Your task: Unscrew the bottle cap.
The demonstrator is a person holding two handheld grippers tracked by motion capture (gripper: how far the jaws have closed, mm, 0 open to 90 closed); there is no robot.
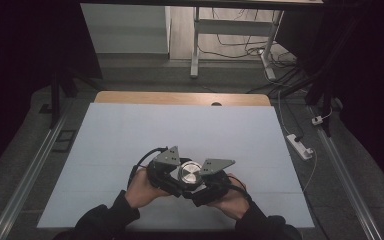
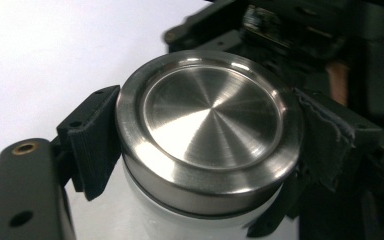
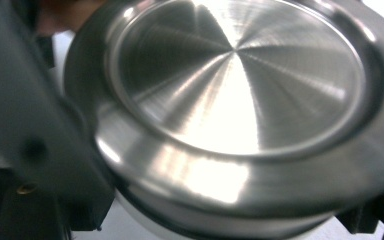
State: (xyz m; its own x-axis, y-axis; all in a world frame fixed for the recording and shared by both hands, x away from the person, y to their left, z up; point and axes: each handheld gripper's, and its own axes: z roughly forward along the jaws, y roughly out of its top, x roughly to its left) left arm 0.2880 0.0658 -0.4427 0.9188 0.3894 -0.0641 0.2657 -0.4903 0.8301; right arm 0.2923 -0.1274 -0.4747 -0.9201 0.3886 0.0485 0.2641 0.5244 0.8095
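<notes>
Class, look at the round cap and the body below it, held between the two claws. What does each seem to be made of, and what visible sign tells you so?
Round cap: looks like brushed metal, probably stainless steel; fine radial lines fan out from its centre and bright glare sits on the rim.
Body under it: smooth white surface, maybe painted metal or plastic; the look leaves that open.

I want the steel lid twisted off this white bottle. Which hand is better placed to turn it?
Probably the left. The left tool has its pads on either side of the steel lid, pressed to its rim. The right tool seems to sit lower, by the white bottle, though its grip is hidden.
</notes>
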